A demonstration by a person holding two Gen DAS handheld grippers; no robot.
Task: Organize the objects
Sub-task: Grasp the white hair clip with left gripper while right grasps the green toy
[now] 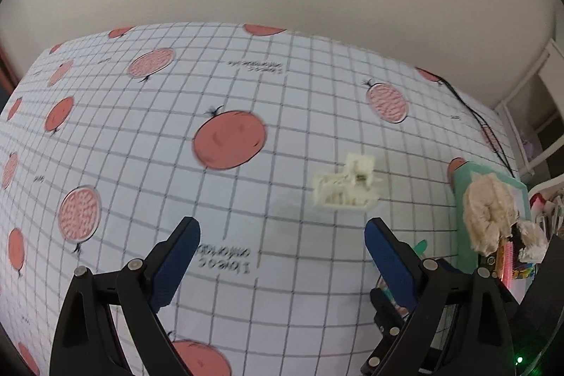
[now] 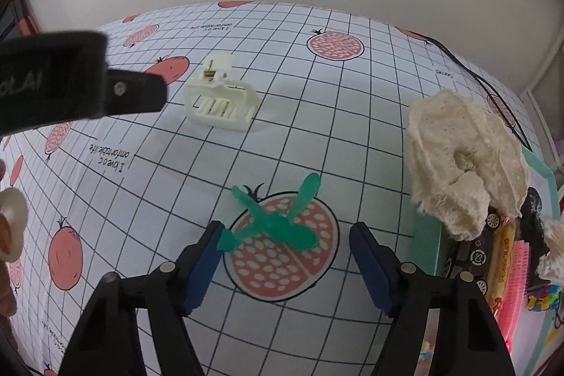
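the green hair clip [image 2: 271, 224] lies on the tablecloth [image 2: 352, 136] just ahead of the right gripper [image 2: 286, 256], whose jaws stand wide and empty, the clip's near end beside the left finger. its long axis seems to run crosswise to the jaws, though the crossed prongs blur that. the left gripper [image 1: 282, 261], also wide and empty, faces the white hair claw [image 1: 347, 184], farther off to its right.

Plastic toys on a smooth printed tablecloth [image 2: 317, 129]

The cream hair claw [image 2: 220, 97] and green dragonfly [image 2: 271, 221] look plastic; at three o'clock, a fuzzy, frayed cloth scrunchie [image 2: 461, 161].
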